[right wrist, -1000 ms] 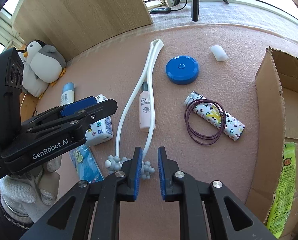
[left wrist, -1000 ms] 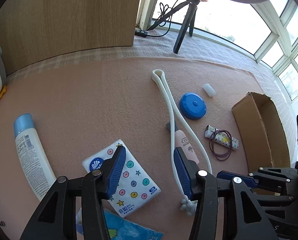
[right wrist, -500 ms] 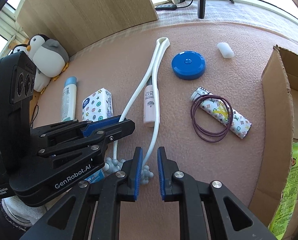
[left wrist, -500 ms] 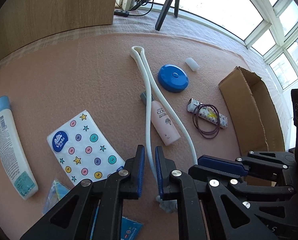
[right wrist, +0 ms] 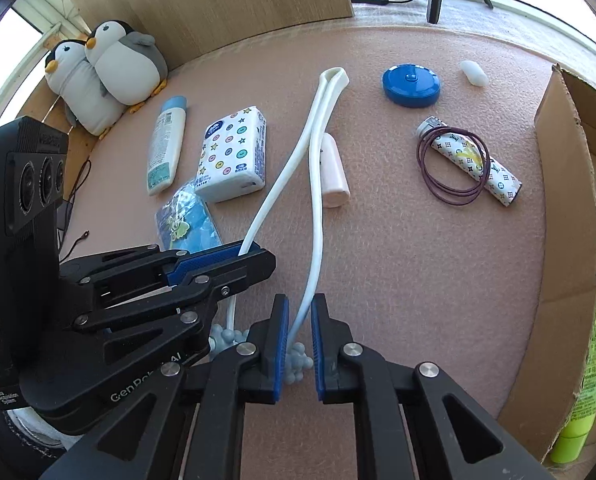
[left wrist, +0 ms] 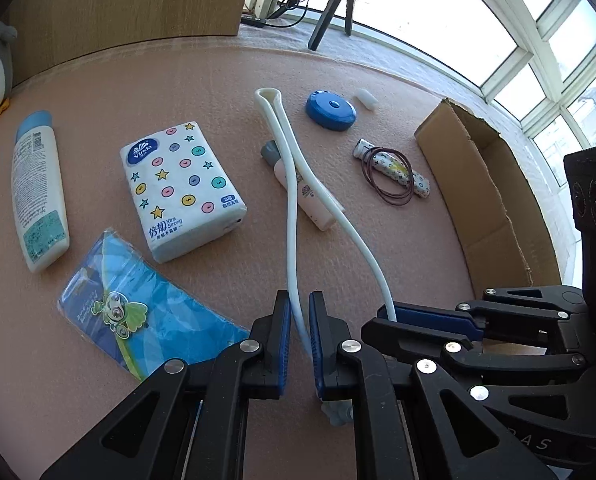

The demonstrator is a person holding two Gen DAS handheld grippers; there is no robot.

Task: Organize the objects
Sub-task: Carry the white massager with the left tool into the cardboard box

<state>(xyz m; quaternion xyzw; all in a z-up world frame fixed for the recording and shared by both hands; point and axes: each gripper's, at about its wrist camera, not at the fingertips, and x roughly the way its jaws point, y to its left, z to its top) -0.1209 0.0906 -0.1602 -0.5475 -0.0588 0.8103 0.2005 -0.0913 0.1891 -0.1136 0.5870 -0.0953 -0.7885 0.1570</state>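
1. Raised since a second ago: the two arms of the white massager, now lifting off the pink surface toward the cameras; left fingers, wide then, now narrow.
2. Left gripper: blue fingers narrowed on the massager's left arm, which runs straight between them.
3. Right gripper: fingers likewise pinched on the other arm, the grey knobbed ends showing just behind and below the tips.
4. Far looped end of the massager resting on the surface, near the blue round case; one arm crossing over the pink tube.
5. Left of the massager: tissue pack, blue packet and white bottle.
6. Right of it: patterned lighter inside the loop of hair bands, then the open cardboard box.
7. Two plush penguins at the far left edge.
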